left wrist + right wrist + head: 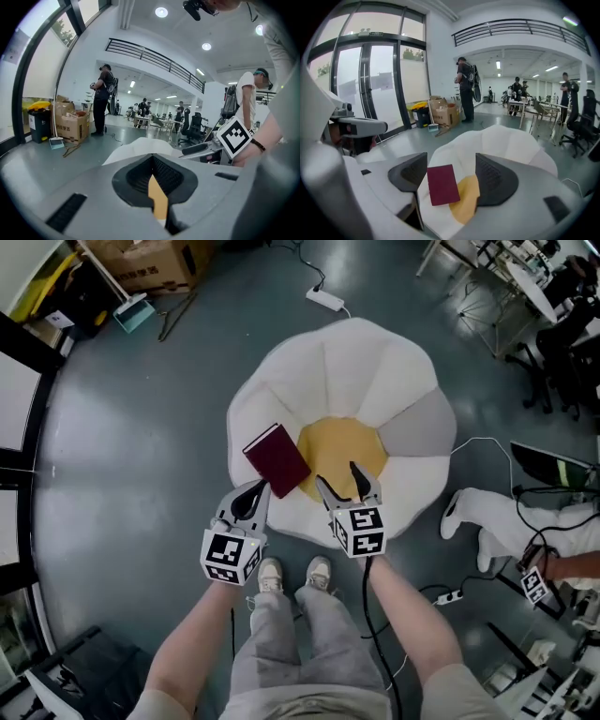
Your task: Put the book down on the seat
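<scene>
Closest to me, at six o'clock in the head view, my shoes [270, 573] stand just short of the seat's near rim, so I judge that I am stood close enough to reach over it without leaning. Just beyond them my left claw [258, 489] has its jaws drawn nearly together with nothing held; its tip sits by the book's six o'clock corner, and whether it touches I cannot tell. My right claw [339, 479] hovers at six o'clock of the yellow centre [342, 451], jaws spread wide and empty; its own view frames the book between the pads, but neither pad presses on it. The book [277, 459], dark red and closed, lies flat on the seat [375, 381], half on the white padding and half over the nine o'clock edge of the yellow patch. Lying flat with no claw gripping it, it looks set down already, so the task seems done or nearly so. Farther off, at twelve o'clock past the seat, a power strip [325, 299] lies on the grey floor [122, 446], and a cardboard box [150, 263] sits at eleven o'clock.
</scene>
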`<state>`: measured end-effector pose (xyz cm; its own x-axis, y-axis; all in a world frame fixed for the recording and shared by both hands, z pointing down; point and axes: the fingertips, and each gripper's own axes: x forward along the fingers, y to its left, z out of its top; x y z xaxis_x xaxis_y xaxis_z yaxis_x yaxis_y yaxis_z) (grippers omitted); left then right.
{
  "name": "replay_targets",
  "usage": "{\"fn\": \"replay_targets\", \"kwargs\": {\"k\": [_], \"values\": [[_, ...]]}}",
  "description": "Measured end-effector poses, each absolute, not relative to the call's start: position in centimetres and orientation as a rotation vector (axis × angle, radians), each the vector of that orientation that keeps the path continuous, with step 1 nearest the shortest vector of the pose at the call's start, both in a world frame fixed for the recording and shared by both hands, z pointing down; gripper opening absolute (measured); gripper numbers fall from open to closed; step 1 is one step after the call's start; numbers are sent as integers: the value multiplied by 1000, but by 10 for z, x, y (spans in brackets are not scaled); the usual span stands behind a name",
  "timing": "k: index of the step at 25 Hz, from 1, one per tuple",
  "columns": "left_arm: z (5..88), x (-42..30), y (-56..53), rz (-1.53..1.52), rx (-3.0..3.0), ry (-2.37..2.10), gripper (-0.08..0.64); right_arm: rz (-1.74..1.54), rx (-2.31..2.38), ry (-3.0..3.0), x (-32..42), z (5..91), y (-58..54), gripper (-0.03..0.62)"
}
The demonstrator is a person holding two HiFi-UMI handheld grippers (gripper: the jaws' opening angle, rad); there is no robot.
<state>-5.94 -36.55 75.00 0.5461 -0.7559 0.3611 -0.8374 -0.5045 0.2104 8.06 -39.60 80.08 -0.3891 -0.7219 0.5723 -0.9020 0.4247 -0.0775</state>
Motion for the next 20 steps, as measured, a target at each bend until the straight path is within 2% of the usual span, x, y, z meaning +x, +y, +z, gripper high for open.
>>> {"fn": "replay_targets", "kwargs": {"k": [1,4,6,20], "values": [[729,-55,-365,299,2437,-1306,5,522,1404,-2235,87,774,-395,318],[666,-45,-362,260,2459,-1304,5,475,1490,-2255,108,693,-389,169],[625,-44,-361,238,2472,-1312,5,459,1536,-2279,117,645,-383,126],[382,-34,-324,56,2698,-1405,3,333,1744,-2510,144,379,-297,57]]}}
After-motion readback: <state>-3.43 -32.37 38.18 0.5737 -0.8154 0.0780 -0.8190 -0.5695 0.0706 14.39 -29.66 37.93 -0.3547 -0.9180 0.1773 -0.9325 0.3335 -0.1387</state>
